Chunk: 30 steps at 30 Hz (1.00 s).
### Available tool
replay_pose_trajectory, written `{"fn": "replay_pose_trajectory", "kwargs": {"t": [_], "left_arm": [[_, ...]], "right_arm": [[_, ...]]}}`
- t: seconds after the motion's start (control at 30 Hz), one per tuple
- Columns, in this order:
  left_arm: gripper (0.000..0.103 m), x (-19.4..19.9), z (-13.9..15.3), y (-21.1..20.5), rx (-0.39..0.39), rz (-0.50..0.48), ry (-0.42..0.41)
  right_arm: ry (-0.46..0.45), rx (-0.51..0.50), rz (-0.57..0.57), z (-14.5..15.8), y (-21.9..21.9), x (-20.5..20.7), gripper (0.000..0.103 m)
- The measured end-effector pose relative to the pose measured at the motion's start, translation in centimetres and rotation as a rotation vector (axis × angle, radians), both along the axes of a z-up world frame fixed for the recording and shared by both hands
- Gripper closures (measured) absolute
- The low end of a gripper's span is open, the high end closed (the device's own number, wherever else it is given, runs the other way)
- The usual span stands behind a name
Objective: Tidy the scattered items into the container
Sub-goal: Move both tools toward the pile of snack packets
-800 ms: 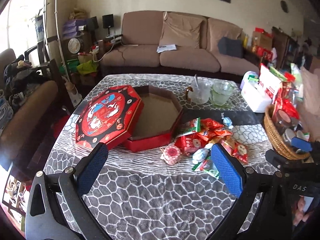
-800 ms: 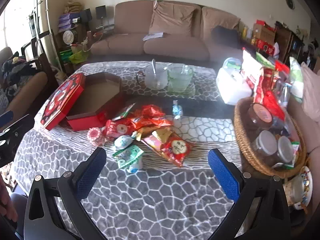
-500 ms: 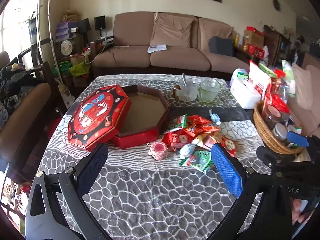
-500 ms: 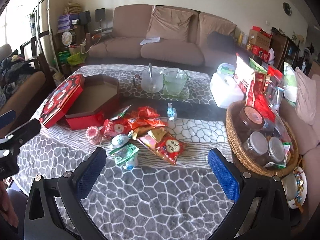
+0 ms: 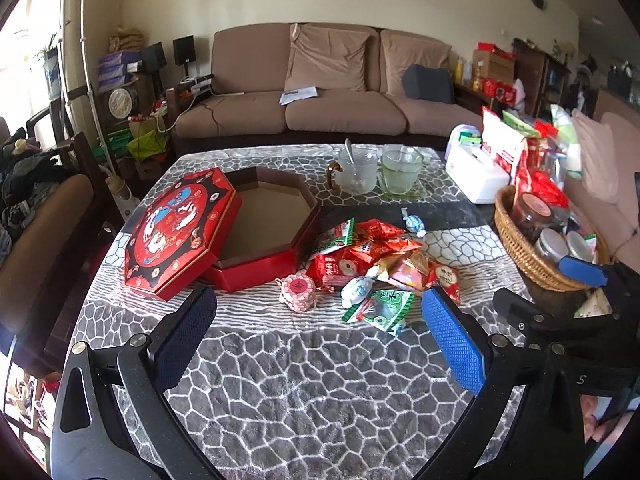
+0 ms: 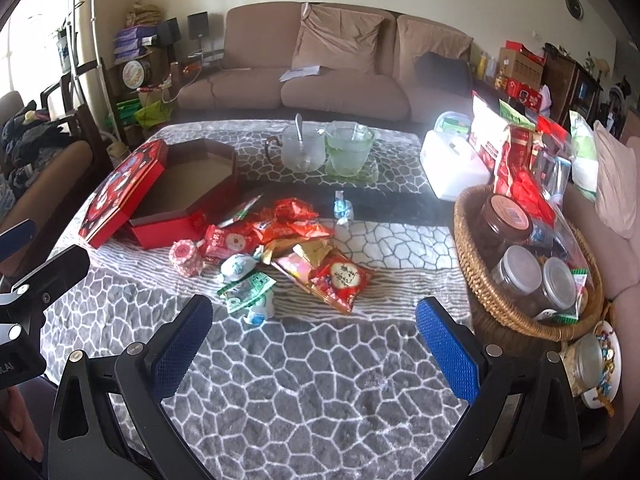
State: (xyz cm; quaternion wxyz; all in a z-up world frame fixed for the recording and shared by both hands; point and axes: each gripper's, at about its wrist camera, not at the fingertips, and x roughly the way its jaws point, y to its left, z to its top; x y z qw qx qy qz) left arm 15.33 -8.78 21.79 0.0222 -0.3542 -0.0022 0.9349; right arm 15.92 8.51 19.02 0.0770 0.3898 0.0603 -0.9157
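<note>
- The left gripper and the right gripper, both with blue-padded black fingers, stand spread as wide as they go, holding nothing, tilted down over the grey cobble-patterned tablecloth.
- Just beyond the fingers lies the green-and-white sachet, its long axis running up to the right.
- Beside it sit the round pink wrapped sweet and the blue-and-white twisted candy.
- The heap of red and orange snack packets stretches left to right across the middle of the table.
- Left of the heap stands the open red octagonal cardboard box, empty; its patterned red lid leans tilted on the box's left rim.
- The woven wicker basket of jars sits at the right edge.
- Farther back stand two glass cups.
</note>
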Motion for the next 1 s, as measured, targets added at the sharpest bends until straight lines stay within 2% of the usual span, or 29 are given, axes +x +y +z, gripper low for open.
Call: {"fn": "replay_pose_trajectory", "kwargs": {"t": [0.43,0.67,0.83,1.0], "left_arm": [[0.000,-2.5,-2.4,2.4,-0.011,-0.040,-0.062],[0.000,-4.7,-6.5,2.4,0.011,-0.078,-0.143],[0.000,-6.4,-10.2,2.7,0.038,-0.084,-0.214],[0.000,-8.0,-12.4,3.7,0.015,-0.097,-0.238]], "right_arm": [[-0.023,-0.022,-0.055,-1.2,4.3,-1.7,0.000],[-0.073,-0.088,-0.047,-3.6,7.1,-3.7,0.000],[-0.124,-0.096,-0.062,-6.2,8.3,-5.7,0.000],[-0.165,-0.101,-0.072,-8.6,8.8,-7.7,0.000]]}}
